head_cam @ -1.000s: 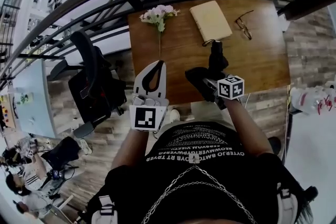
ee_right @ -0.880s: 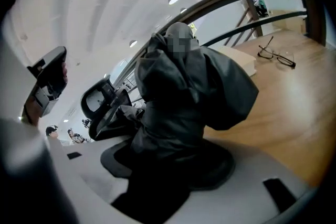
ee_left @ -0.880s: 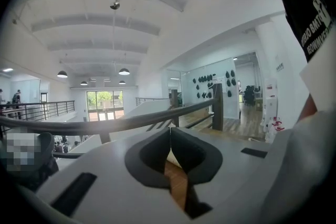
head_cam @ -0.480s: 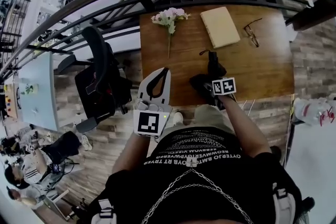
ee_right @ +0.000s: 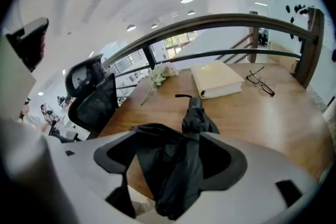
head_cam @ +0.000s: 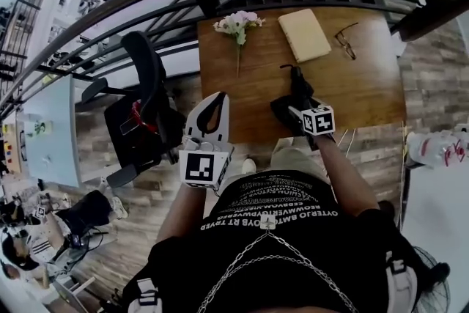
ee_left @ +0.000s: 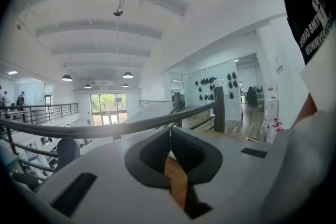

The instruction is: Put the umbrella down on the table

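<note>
A: Head view, item one?
B: Right gripper (head_cam: 292,105), at the near edge of the table (head_cam: 366,84). The black folded umbrella (head_cam: 299,80) lies along the wood between its jaws, far end towards the book (head_cam: 304,34). Glasses (head_cam: 344,40) and flowers (head_cam: 236,23) are well apart from it.

A: Item two?
B: Left gripper (head_cam: 218,97), held off the table's near left corner and carrying nothing.

A: Left gripper view?
B: The jaws meet at the tips and are clenched on nothing; only table wood shows through the slot behind them.

A: Right gripper view?
B: The jaws have just been opening and now stand wide. The umbrella (ee_right: 194,118) lies loose between them and rests on the table (ee_right: 262,118), so I list it as released. Its near end seems to reach past the table edge.

A: Handling note?
B: Draw the right gripper (ee_right: 176,136) straight back along the umbrella, with the jaws kept wide so the slack cloth does not snag. If the near end does overhang, the umbrella could slip off, so a nudge farther onto the wood would be prudent. The left gripper is not needed.
</note>
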{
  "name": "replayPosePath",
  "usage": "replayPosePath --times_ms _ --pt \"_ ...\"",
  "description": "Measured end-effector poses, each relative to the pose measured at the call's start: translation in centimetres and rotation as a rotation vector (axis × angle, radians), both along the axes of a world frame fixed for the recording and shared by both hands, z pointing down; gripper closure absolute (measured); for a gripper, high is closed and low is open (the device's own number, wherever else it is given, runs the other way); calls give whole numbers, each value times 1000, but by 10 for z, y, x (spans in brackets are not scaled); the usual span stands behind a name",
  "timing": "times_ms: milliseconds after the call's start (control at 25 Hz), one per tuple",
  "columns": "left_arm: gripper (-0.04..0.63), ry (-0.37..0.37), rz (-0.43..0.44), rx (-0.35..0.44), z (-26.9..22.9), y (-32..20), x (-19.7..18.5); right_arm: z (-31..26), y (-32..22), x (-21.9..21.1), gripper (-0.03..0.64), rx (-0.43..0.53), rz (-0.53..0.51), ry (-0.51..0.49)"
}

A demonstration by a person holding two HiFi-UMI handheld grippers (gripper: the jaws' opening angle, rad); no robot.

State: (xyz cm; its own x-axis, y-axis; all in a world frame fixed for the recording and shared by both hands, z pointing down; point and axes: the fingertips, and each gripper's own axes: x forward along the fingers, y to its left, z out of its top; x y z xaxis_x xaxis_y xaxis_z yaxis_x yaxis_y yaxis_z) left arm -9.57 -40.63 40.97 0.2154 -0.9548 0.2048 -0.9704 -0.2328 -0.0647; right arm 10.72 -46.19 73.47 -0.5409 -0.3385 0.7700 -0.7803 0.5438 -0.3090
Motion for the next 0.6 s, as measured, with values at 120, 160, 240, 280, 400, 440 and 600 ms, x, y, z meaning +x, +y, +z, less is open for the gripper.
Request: replayPosePath --times_ms 120,160,240,280,400,440,600 --pt "565 31 -5 14 -9 11 -9 -41 8 4 274 76 62 -84" --pt "565 30 -15 16 -11 14 -13 -60 9 6 344 136 81 -117" --pt "566 23 -42 17 -12 19 -22 -100 10 10 436 285 112 -175" --pt "566 28 -50 18 -13 21 -27 -117 10 12 503 351 128 -186" --pt "566 66 -21 37 -19 32 -31 -158 16 19 598 473 172 -172" --pt "566 76 0 48 -22 37 -31 -170 20 20 599 498 178 -166" --pt "566 69 53 66 -31 56 -32 -215 42 19 600 579 185 -152"
